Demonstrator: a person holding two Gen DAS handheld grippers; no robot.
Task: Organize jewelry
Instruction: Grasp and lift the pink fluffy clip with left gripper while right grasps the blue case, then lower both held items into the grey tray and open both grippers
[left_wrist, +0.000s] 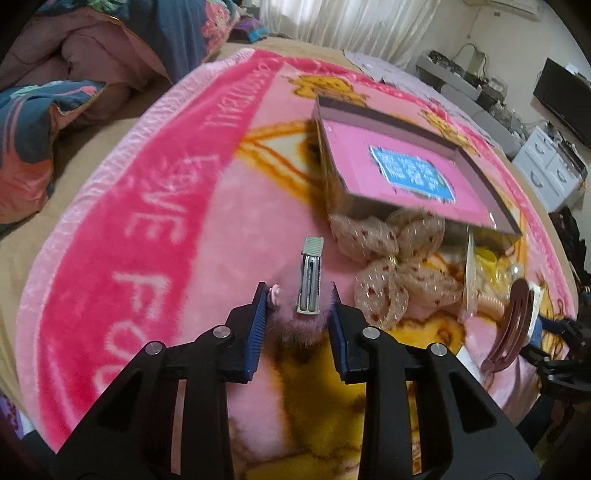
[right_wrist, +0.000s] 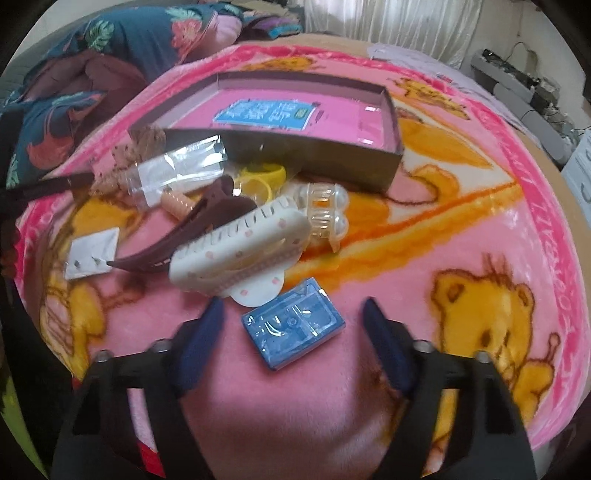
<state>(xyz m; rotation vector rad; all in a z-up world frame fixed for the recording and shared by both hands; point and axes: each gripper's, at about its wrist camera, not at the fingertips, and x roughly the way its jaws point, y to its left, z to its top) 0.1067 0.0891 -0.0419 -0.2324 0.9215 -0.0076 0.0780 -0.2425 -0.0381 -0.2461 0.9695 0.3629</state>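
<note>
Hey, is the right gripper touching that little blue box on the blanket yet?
Apart. In the right wrist view, the right gripper straddles the blue box, with pink blanket visible between the box and each blue pad.

Black grippers (left_wrist: 297, 301) – blue ribbed pads, silver screws

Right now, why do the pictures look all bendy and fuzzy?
Left wrist view: the fisheye lens curves the pink blanket and smears the open box. Right wrist view: same bulge, dark corners, the white hair claw blurred, glare on the clear packet.
</note>
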